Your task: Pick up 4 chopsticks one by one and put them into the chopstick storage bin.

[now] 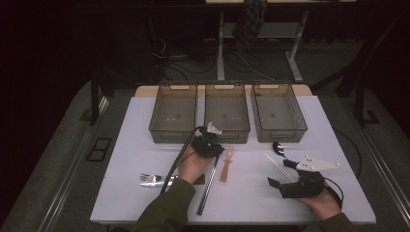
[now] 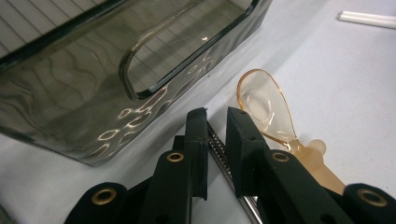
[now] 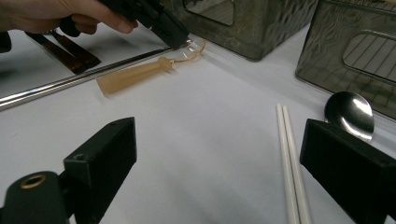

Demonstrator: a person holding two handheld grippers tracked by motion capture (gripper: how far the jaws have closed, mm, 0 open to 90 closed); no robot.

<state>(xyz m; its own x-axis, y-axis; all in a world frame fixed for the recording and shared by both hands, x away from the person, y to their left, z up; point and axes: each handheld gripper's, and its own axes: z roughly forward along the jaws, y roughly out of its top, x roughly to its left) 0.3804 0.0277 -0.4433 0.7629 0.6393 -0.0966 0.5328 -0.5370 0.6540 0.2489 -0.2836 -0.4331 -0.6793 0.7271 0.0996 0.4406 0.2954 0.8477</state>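
Note:
My left gripper [image 1: 220, 150] [image 2: 217, 116] points down at the table just in front of the middle bin [image 1: 227, 116]. Its jaws stand narrow, astride the ridged end of a metal chopstick [image 2: 219, 151] [image 1: 207, 188] that lies flat; a slim gap shows beside the stick. A clear amber spoon [image 2: 264, 105] [image 1: 226, 166] lies right beside the jaws. My right gripper [image 1: 279, 172] [image 3: 219, 140] rests low at the front right, jaws wide apart with nothing between them. A pair of white chopsticks [image 3: 289, 154] and a metal spoon [image 3: 350, 112] lie just ahead of it.
Three dark see-through bins [image 1: 173, 116] [image 1: 278, 113] stand in a row at the table's far side. A fork [image 1: 150, 178] lies at the front left, dark brown chopsticks [image 3: 70, 49] under the left hand. Bare table [image 1: 251, 193] lies between the two grippers.

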